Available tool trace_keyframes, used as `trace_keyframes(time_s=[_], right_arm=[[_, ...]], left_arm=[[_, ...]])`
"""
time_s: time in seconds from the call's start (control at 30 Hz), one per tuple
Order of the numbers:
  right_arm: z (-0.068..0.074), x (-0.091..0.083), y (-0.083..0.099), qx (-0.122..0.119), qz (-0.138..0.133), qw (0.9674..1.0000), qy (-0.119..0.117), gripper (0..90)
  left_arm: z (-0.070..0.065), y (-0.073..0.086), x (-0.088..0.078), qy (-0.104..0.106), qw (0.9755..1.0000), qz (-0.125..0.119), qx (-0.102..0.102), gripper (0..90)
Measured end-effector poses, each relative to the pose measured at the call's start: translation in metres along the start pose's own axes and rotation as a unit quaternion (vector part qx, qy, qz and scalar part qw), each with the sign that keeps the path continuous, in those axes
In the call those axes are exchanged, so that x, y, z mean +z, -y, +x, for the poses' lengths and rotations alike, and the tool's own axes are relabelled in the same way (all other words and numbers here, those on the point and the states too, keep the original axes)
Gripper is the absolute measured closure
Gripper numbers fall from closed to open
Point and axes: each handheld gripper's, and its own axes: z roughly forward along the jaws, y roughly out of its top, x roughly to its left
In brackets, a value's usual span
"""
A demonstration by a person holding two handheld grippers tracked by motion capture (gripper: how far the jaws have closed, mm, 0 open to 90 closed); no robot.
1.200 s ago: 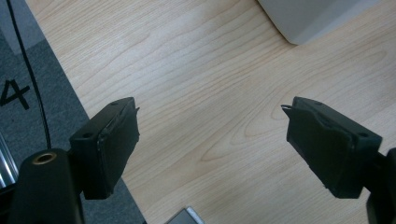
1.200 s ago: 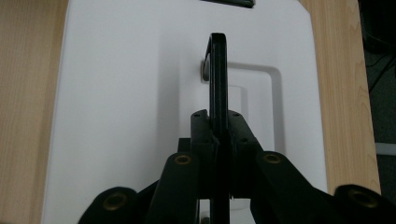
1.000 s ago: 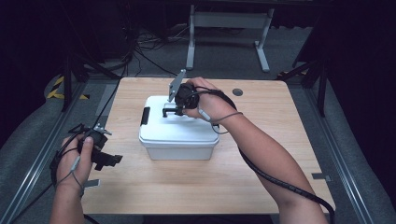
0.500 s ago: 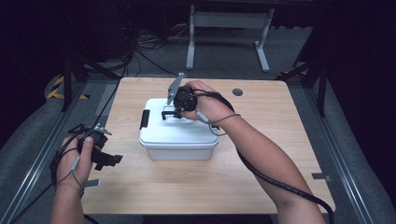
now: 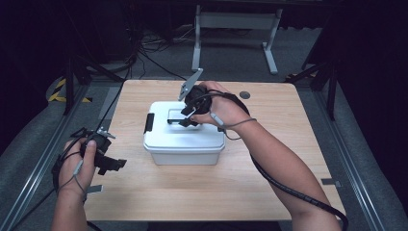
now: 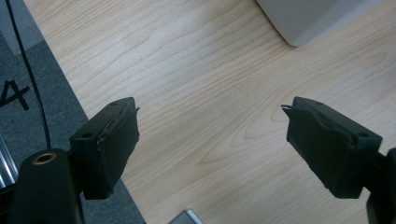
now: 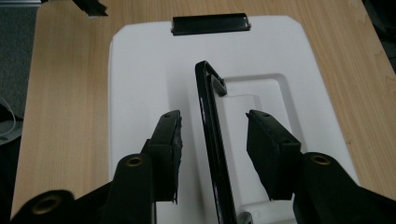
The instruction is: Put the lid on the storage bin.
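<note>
One readable mark: a "4" on the floor

In the left gripper view, a dark figure "4" [image 6: 11,94] stands on the grey floor [image 6: 28,121] just beside the edge of the wooden counter [image 6: 201,93], partly cut off by the frame's left border, so whether more characters go with it cannot be told. The white box [image 7: 144,65] and its black handle [image 7: 212,140] carry no legible label, brand or number in any view.
</note>
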Motion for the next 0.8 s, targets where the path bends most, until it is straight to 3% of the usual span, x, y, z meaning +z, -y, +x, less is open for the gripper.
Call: trace_keyframes(time_s=[0.3,0.8], right_arm=[[0.002,-0.036,0.016,0.034,-0.033,0.9986,0.023,53.3],[0.000,-0.098,0.081,0.111,-0.061,0.9884,0.084,49.9]], left_arm=[[-0.001,-0.001,0.001,0.001,1.0000,0.002,0.000,17.5],[-0.003,-0.004,0.003,0.001,1.0000,0.006,0.001,17.4]])
